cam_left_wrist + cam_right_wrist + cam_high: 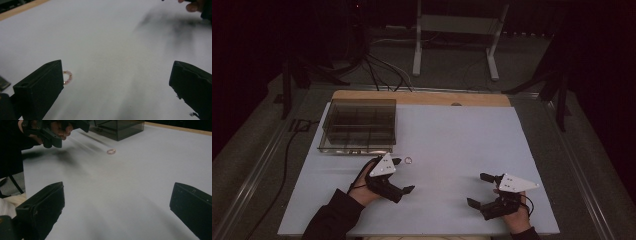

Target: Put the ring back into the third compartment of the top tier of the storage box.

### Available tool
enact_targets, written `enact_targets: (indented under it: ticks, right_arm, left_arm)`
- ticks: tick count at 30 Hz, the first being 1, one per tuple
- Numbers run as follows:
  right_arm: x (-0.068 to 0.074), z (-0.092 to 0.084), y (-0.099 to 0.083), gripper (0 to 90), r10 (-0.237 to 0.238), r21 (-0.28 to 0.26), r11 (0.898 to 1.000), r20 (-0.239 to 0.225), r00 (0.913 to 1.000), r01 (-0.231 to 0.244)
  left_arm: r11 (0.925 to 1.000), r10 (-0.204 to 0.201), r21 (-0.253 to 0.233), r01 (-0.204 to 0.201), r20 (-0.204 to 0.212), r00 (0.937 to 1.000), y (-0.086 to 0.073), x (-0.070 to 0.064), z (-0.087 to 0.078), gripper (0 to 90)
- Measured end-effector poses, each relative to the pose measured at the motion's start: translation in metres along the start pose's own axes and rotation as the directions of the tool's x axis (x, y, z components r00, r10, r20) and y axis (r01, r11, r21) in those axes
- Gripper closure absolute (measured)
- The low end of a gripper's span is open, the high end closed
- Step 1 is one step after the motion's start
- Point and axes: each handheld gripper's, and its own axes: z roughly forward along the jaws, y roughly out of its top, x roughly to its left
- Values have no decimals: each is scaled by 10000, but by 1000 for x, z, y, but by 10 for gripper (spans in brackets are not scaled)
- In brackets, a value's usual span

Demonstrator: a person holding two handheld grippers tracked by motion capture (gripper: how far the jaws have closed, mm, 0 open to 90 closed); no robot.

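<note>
Here, beaded ring (408, 160) just beside left tool (405, 175), both tools' jaws spread, right tool (478, 189) well apart.

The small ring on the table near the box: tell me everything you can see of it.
The ring is a small loop of pinkish beads with gold-looking links, lying flat on the pale table. It sits just in front of the smoky clear box, apart from it. The left hand-held gripper is open beside it without touching; one jaw hides part of the loop in the left gripper view.
</note>
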Motion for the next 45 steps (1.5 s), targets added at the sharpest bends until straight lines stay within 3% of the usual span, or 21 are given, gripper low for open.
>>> enact_targets:
  ticks: [6,12,18,24,26,28,37,40,45]
  right_arm:
    - [0,0,0,0,-4,24,10000,-3,10000,4]
    - [0,0,0,0,17,23,10000,-11,10000,-17]
    - [0,0,0,0,45,39,10000,-38,10000,-45]
    - [-1,1,-1,0,86,35,10000,-69,9999,-85]
    - [0,0,0,0,75,19,10000,-75,9999,-75]
    - [0,1,0,0,77,61,10000,-76,9999,-76]
    - [-1,0,0,0,109,-13,9999,-81,9999,-109]
    - [0,1,0,0,83,35,10000,-85,9999,-83]
    - [0,0,0,0,98,-16,10000,-70,9999,-98]
  left_arm:
    - [9987,81,506,-68,-247,9997,7,-1,13,6]
    - [9961,-140,864,164,-279,9995,12,1,27,6]
    - [9916,-245,1247,340,-771,9967,15,5,40,61]
    - [9881,-264,1456,486,-1506,9882,16,10,47,185]
    - [9889,-268,1401,492,-1571,9872,16,12,49,288]
    - [9851,-209,1650,482,-1636,9863,16,15,52,354]
    - [9745,-43,2163,593,-2466,9691,14,19,60,539]
    - [9699,-153,2311,763,-2548,9669,12,23,61,582]
    - [9727,-77,2227,653,-2500,9682,10,26,63,672]
